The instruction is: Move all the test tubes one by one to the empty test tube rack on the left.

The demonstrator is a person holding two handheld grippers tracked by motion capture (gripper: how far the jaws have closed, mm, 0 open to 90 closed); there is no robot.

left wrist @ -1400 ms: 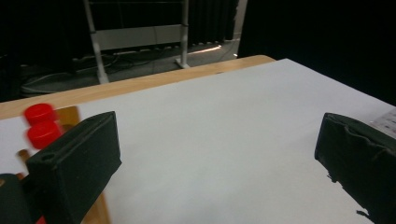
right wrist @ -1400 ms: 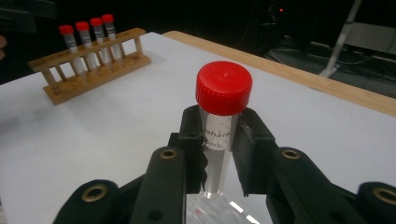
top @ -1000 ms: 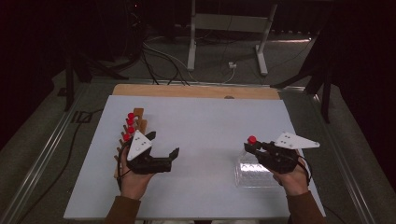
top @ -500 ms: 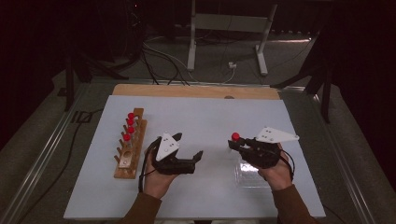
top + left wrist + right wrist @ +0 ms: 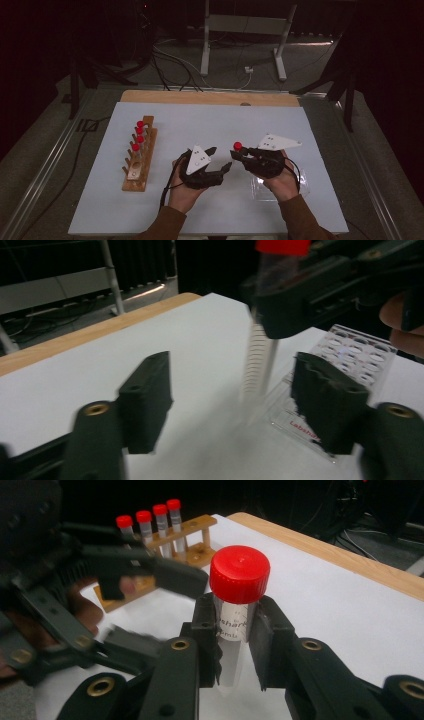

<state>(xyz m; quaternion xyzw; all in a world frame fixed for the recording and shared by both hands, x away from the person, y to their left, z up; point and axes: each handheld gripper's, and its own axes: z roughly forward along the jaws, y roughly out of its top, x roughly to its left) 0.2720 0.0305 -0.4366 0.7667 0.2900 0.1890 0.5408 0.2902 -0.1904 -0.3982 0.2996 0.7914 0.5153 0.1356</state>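
Note:
A clear tube with a red cap (image 5: 239, 575) stands upright in my right gripper (image 5: 235, 630), which is shut on it just under the cap. In the high view the right gripper (image 5: 240, 154) holds the tube (image 5: 237, 146) above the white table top, near its middle. My left gripper (image 5: 221, 159) faces it from the left. In the left gripper view the tube (image 5: 262, 350) hangs between the left gripper's (image 5: 237, 405) two jaws with a gap on each side. Those jaws have just been closing and do not press on the tube.
A wooden rack (image 5: 140, 160) with several red-capped tubes (image 5: 137, 135) stands at the table's left. A clear plastic tray (image 5: 280, 189) with round wells lies under the right hand. A wooden strip (image 5: 210, 97) runs along the table's far edge.
Both hands have come together at the table's middle: the left gripper moved right, away from the rack, and the right moved left with the tube. The left jaws stand narrower.

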